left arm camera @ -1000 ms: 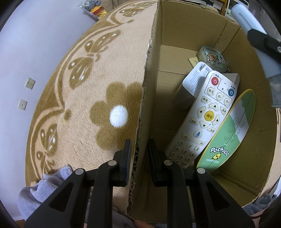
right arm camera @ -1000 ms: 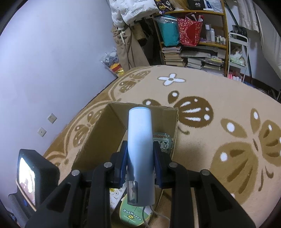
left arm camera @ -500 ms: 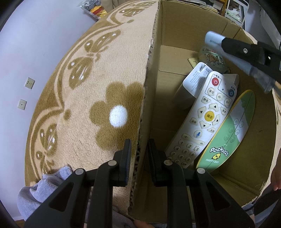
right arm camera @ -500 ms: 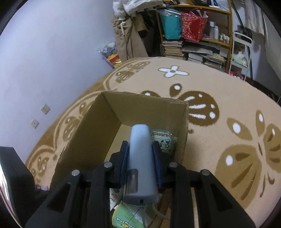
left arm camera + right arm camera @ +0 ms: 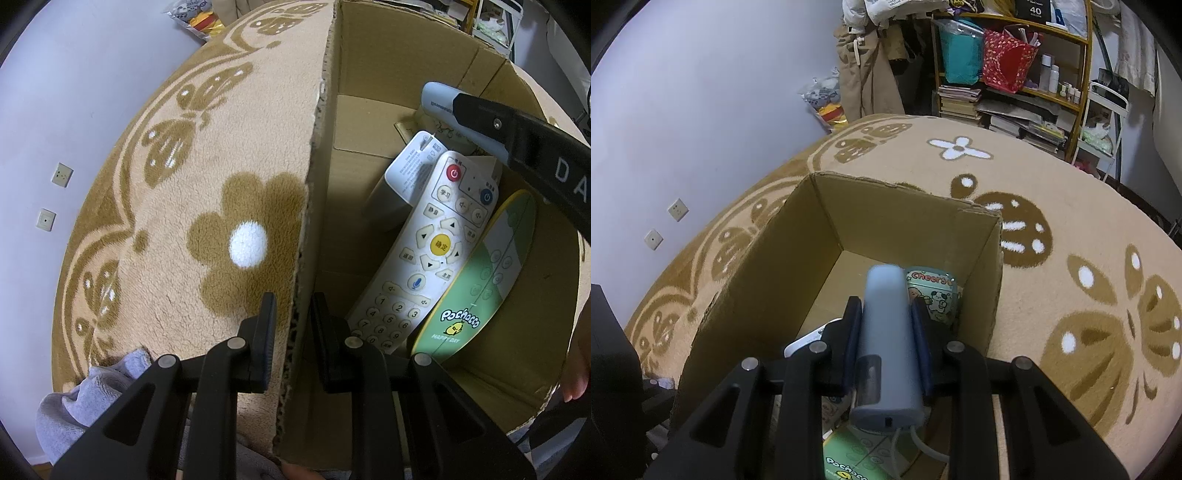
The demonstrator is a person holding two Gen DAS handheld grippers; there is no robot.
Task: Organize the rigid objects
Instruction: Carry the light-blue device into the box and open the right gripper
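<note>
An open cardboard box [image 5: 321,155] [image 5: 798,236] sits on a patterned rug. My left gripper [image 5: 293,314] is shut on the box's near wall, one finger outside and one inside. Inside lie a white remote [image 5: 424,251], a green-and-yellow Pochacco item [image 5: 484,280] [image 5: 849,461], a white device [image 5: 406,170] and a small Cheers tin [image 5: 934,291]. My right gripper [image 5: 886,314] is shut on a pale blue cylindrical device [image 5: 886,332] [image 5: 439,103], held low inside the box above the tin. A white cable trails from the device's rear end.
The tan rug [image 5: 1071,221] with brown flower patterns surrounds the box. A cluttered shelf [image 5: 1015,74] with books and bags stands at the back wall. Grey cloth [image 5: 85,387] lies by the rug's near edge. A person's hand [image 5: 576,373] shows at the right.
My right gripper has carried the blue device forward and down into the box, over the tin. The left gripper and the box have stayed still.
</note>
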